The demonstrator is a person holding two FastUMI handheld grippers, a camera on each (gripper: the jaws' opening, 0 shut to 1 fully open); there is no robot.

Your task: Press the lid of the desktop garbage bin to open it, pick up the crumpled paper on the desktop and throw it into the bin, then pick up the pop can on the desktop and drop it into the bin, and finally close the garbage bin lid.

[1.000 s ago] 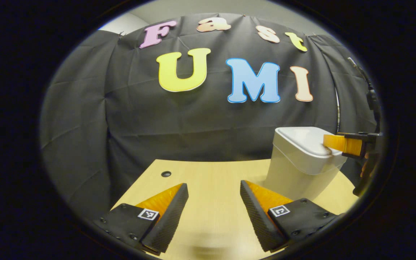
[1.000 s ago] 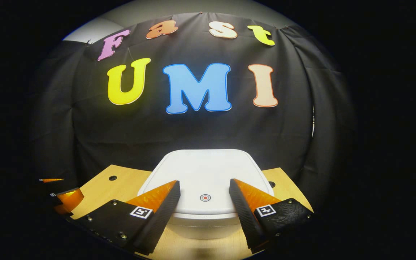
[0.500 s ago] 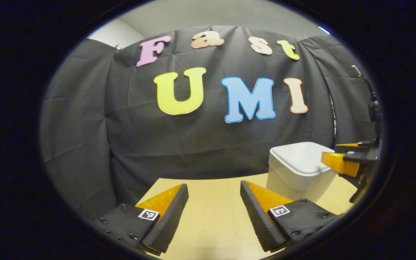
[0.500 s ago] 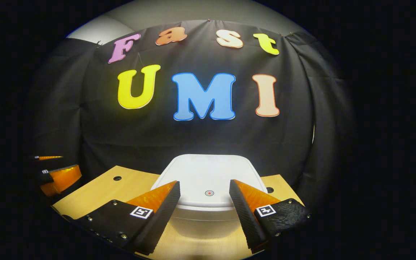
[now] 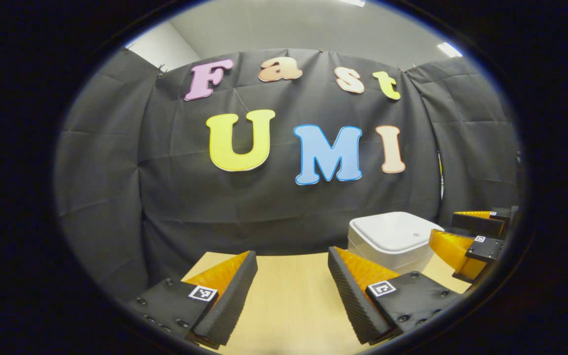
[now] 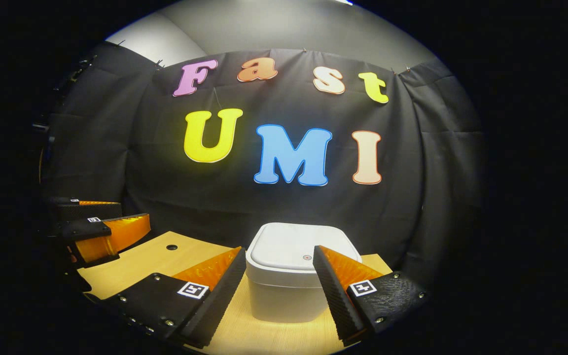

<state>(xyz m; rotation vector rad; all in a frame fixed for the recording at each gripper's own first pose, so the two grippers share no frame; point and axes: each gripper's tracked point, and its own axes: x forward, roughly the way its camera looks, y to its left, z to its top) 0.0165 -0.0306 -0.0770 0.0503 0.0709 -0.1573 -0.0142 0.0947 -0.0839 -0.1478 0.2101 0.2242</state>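
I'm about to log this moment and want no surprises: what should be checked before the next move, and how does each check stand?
1. Bin lid shut: ok, it sits flat on the garbage bin.
2. Right tool open, holding nothing: ok.
3. Left tool open, holding nothing: ok.
4. Right tool apart from the lid: ok.
5. Paper and can inside the bin: cannot tell, the lid hides them.
6. Bin upright on the table: ok.

Black cloth wall (image 5: 116, 172) at 12 o'clock; pale ceiling (image 5: 289, 24) above, with lamp (image 5: 447, 49) at 1; wooden table (image 6: 141, 259) at 6.
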